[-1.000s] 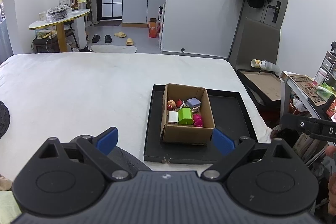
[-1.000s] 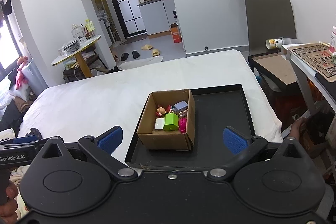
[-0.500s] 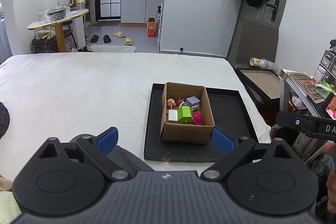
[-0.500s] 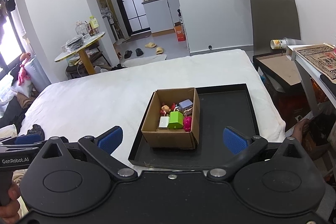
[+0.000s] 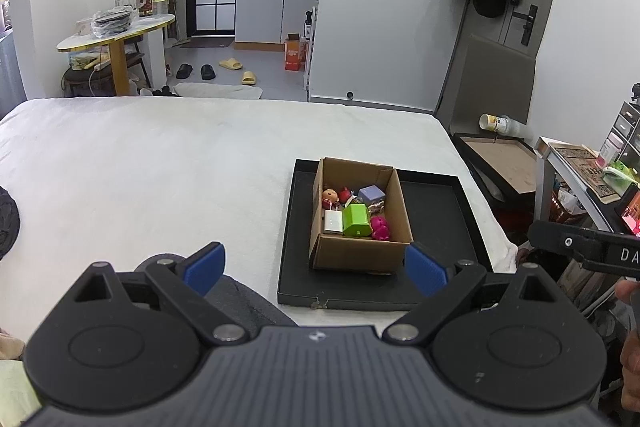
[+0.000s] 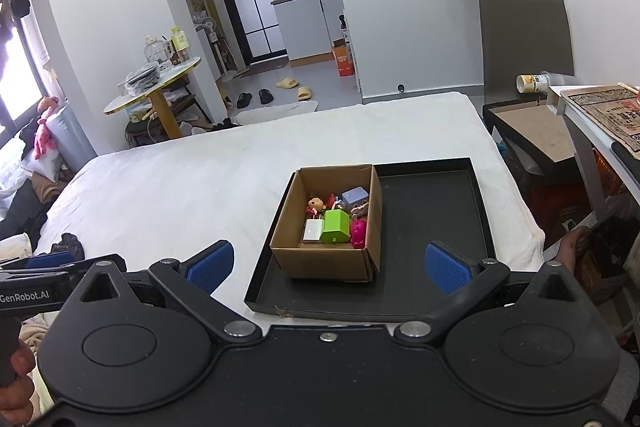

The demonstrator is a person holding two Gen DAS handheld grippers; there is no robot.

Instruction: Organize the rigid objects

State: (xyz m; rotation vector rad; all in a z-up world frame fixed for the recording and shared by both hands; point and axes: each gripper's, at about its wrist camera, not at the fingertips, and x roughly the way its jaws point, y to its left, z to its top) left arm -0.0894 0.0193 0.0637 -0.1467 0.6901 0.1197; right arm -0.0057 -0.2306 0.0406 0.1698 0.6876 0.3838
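An open cardboard box (image 5: 360, 251) (image 6: 320, 263) stands in the left part of a black tray (image 5: 436, 211) (image 6: 432, 211) on a white bed. Inside lie several small items: a green house-shaped block (image 5: 356, 219) (image 6: 335, 225), a white charger (image 5: 333, 221) (image 6: 313, 230), a pink toy (image 5: 380, 227) (image 6: 359, 233), a lavender cube (image 5: 371, 194) (image 6: 354, 198) and a small doll (image 5: 330, 195) (image 6: 316, 205). My left gripper (image 5: 316, 267) and right gripper (image 6: 328, 265) are both open and empty, held short of the box, near the tray's front edge.
The white bed (image 5: 160, 155) stretches left and back. A side table with papers (image 6: 600, 107) and a dark low table (image 6: 536, 127) stand to the right. A round yellow table (image 5: 116, 31) stands at the far left, beyond the bed. Dark clothing (image 6: 70, 243) lies on the bed's left.
Both grippers shifted slightly; the box sits a little further right and lower in the right wrist view. Both stay open and empty.
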